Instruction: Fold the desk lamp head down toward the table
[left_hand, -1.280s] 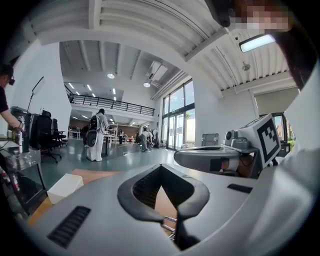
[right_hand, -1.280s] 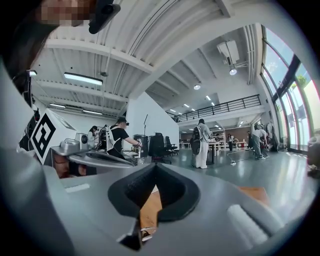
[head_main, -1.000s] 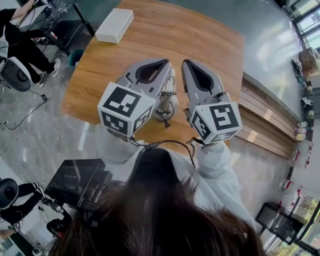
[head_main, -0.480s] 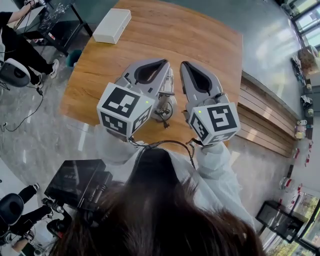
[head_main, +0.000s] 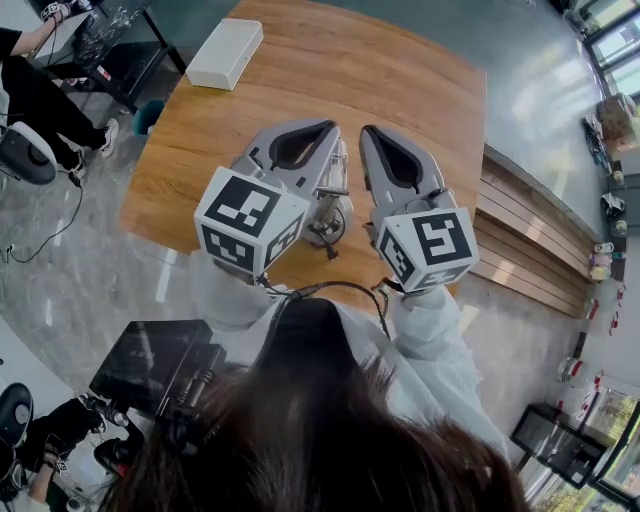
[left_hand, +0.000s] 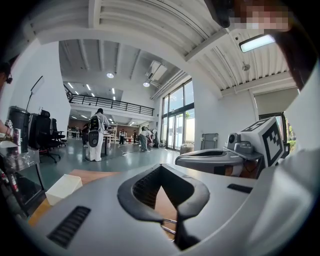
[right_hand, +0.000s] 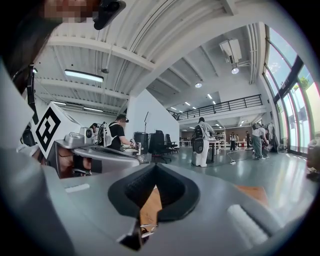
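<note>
The desk lamp (head_main: 333, 208) shows only as silvery metal parts and a dark cable on the wooden table (head_main: 300, 80), mostly hidden between and under my two grippers. My left gripper (head_main: 325, 126) is shut and level just left of it, with nothing between its fingertips. The right gripper (head_main: 368, 131) is shut the same way just right of it. In the left gripper view the left gripper (left_hand: 160, 167) has its tips together, with thin metal rods (left_hand: 169, 226) below. In the right gripper view the right gripper (right_hand: 156, 165) is shut above a bit of metal (right_hand: 146, 230).
A white box (head_main: 228, 52) lies at the table's far left corner. A black case (head_main: 150, 362) sits on the floor at my left. People sit by a dark desk (head_main: 120, 30) at the far left. A wooden bench (head_main: 530, 250) runs along the table's right side.
Both grippers have stayed where they were, shut. Only the people on the floor at the left have shifted.
</note>
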